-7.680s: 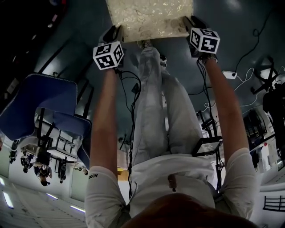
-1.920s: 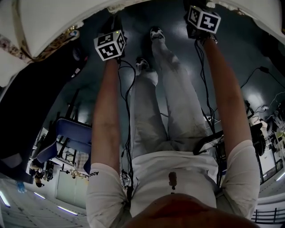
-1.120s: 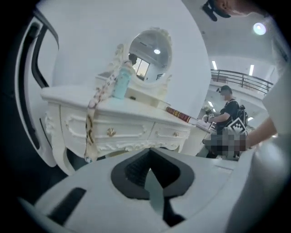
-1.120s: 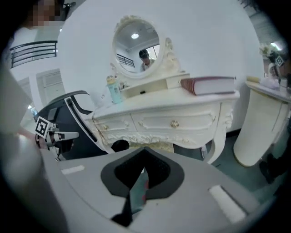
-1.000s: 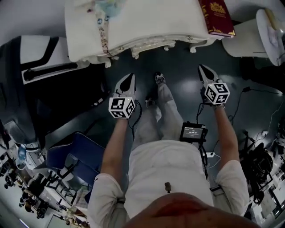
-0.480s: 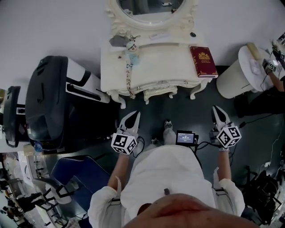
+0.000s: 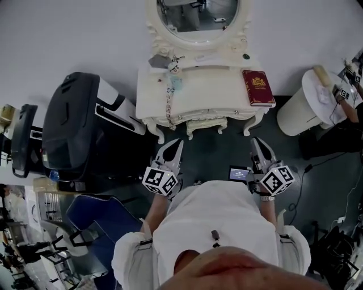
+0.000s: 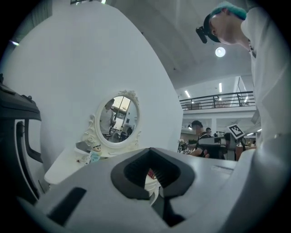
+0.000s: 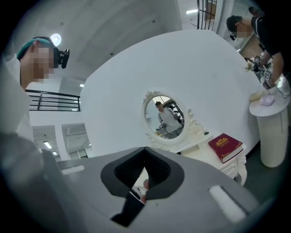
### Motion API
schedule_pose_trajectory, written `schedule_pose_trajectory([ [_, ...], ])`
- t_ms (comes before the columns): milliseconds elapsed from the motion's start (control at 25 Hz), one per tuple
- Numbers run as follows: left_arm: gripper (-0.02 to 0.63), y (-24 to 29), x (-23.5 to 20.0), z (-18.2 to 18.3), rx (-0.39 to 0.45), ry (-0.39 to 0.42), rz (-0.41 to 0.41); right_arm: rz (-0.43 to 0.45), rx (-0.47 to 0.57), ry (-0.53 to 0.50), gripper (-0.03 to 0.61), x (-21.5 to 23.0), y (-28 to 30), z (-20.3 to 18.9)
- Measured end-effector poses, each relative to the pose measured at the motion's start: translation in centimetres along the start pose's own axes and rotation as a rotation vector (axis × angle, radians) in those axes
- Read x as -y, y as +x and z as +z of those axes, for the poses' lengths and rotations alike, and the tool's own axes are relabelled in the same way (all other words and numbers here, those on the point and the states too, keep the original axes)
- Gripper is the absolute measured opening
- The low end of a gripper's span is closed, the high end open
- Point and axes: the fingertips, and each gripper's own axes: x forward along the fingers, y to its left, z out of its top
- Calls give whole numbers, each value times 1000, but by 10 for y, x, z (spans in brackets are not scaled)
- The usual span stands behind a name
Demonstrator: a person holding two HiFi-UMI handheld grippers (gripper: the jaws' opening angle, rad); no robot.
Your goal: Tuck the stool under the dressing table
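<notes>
Stool (image 7: 205,126): tucked under mirrored dressing bench (image 7: 215,90), front edge showing | left gripper (image 7: 173,148): clenched, empty, near bench front | right gripper (image 7: 258,148): clenched, empty | red book (image 7: 258,88): on bench's right end

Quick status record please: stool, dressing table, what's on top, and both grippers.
stool: under the dressing table, only its front edge showing
dressing table: oval mirror at its back
tabletop: red book at right; bead string and small doll at left
left gripper: shut, empty, short of the table
right gripper: shut, empty, short of the table
</notes>
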Motion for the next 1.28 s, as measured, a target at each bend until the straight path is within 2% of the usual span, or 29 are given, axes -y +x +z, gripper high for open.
schedule_pose_trajectory([
  [240,6,35,54,-12,5,1,-55,19,-71,-25,6,0,-8,-29],
  [480,6,70,115,-29,-28,-13,-65,53,-154,-19,6,30,-29,-26],
  [640,7,77,130,-37,-43,-12,-18,85,-167,-68,6,49,-35,-16],
  [800,6,69,128,-45,-38,-50,51,101,-161,-100,6,59,-38,-11],
  [920,6,63,131,-47,-25,-48,98,113,-171,-116,6,63,-41,-10],
  [1280,7,61,149,-63,-16,-70,142,124,-203,-108,6,79,-62,-24],
])
